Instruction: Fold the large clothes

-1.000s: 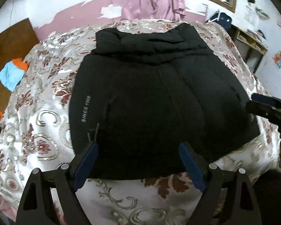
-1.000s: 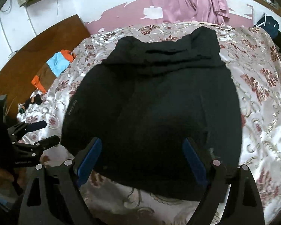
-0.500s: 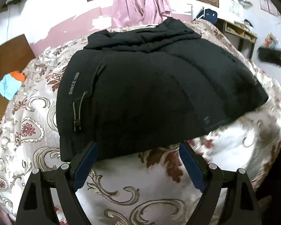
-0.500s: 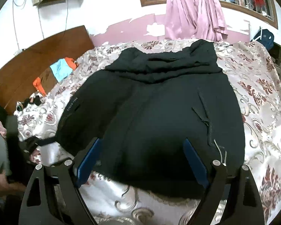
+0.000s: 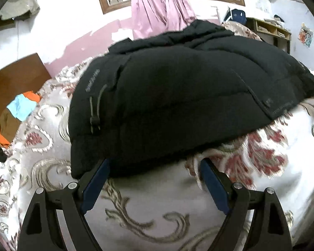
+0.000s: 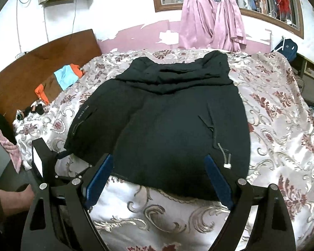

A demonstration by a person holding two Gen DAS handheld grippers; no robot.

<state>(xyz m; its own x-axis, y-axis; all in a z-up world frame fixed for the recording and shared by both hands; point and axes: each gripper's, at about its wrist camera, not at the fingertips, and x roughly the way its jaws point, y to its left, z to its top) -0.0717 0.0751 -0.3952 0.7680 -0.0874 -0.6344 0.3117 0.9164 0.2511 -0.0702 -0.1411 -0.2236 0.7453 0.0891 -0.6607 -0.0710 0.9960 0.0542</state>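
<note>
A large black padded jacket (image 5: 178,104) lies spread on the bed with its hood (image 6: 178,71) at the far end. My left gripper (image 5: 155,167) is low at the jacket's near left hem and stands open. Its left fingertip (image 5: 103,165) sits right at the hem edge, and nothing is pinched. My right gripper (image 6: 159,163) hovers open over the near hem of the jacket (image 6: 178,125), with a grey drawstring toggle (image 6: 226,159) just inside its right finger. The left tool's black frame (image 6: 41,159) shows at the jacket's lower left corner, held by a hand (image 6: 14,196).
The bed carries a shiny floral cover (image 6: 282,125) with bare room to the right of the jacket. Orange, blue and brown clothes (image 6: 62,77) lie by the wooden headboard (image 6: 41,62). Pink curtains (image 6: 209,16) hang on the far wall. A shelf (image 5: 268,31) stands at the right.
My left gripper has sunk and closed in on the jacket's near hem. My right gripper has slid to the right along the hem, towards the drawstring. Both have stayed open.
</note>
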